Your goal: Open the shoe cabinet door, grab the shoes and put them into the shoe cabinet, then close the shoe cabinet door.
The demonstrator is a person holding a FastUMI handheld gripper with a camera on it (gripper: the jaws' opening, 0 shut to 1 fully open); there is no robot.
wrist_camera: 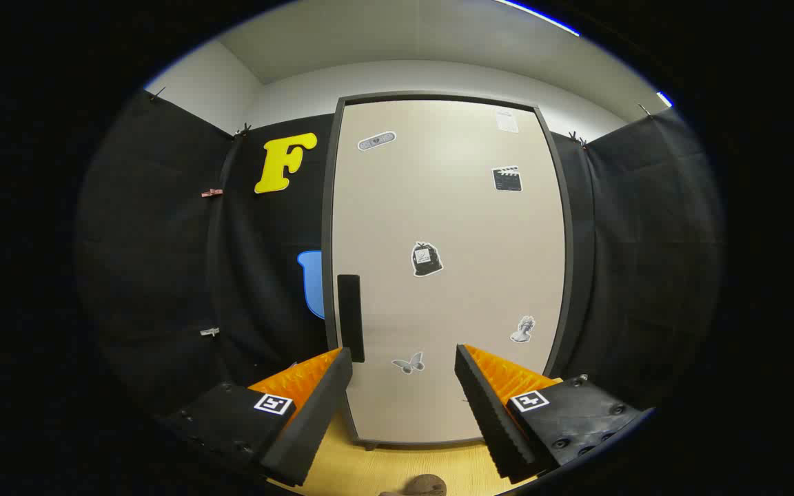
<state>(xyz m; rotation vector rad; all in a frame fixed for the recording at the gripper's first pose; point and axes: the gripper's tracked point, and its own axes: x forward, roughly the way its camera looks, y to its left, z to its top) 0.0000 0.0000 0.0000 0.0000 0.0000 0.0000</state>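
Observation:
The shoe cabinet (pixel 449 269) stands upright straight ahead, a tall beige door in a dark frame, closed. Several small stickers dot the door. A black vertical handle (pixel 350 317) sits on the door's left edge, just above my left fingertip. My gripper (pixel 404 362) is open, its two black-padded orange fingers spread wide with only the lower part of the door showing between them. It holds nothing. A small brownish bit of a shoe (pixel 424 486) peeks in on the floor below and between the fingers.
Light wooden floor (pixel 397 465) runs from under the fingers to the cabinet's base. Black cloth walls close in on both sides of the cabinet, with a few clips pinned to the left cloth.

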